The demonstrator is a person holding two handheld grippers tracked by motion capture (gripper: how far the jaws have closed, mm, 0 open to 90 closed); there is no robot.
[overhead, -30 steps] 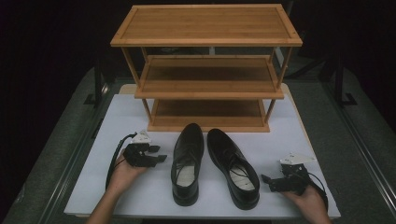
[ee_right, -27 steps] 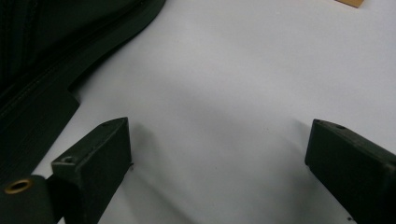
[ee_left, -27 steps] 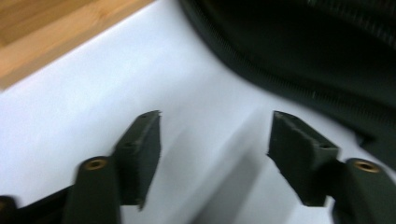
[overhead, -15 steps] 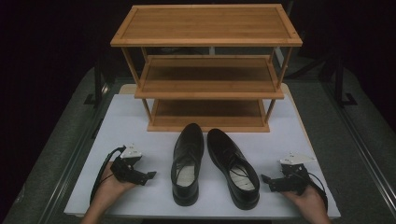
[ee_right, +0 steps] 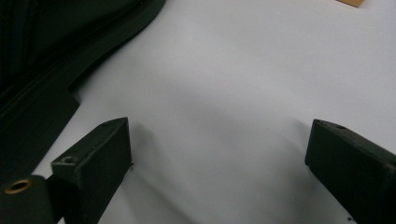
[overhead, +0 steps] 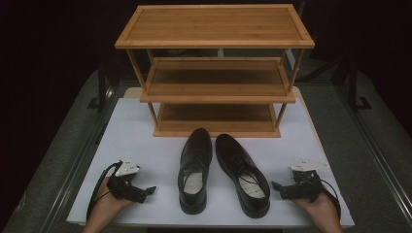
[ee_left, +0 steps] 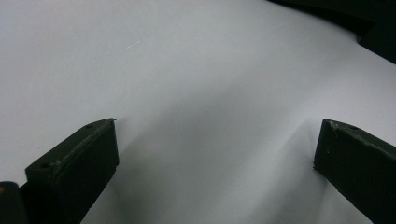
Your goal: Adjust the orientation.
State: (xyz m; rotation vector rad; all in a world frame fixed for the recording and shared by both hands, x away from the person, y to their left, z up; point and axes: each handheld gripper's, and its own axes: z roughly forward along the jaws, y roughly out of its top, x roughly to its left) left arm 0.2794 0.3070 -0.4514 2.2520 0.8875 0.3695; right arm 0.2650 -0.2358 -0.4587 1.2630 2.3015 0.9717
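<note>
Shoes, black pair (overhead: 221, 172), sit side by side just in front of wooden rack (overhead: 214, 73); L gripper (overhead: 145, 191) & R gripper (overhead: 278, 187) flank them, jaws spread, L just widened, nothing between; approach each shoe square, grip sidewall.

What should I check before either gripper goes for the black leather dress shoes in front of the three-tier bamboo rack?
1. Left gripper open, nothing between the jaws, which have just been opening: ok.
2. Right gripper open, nothing between the jaws: ok.
3. Both black leather dress shoes, left shoe and right shoe, upright side by side on the white table, toes toward the rack: ok.
4. Bottom shelf of the three-tier bamboo rack free for shoes: ok.
5. Laces of the right shoe tucked clear of a grip: cannot tell.
</note>
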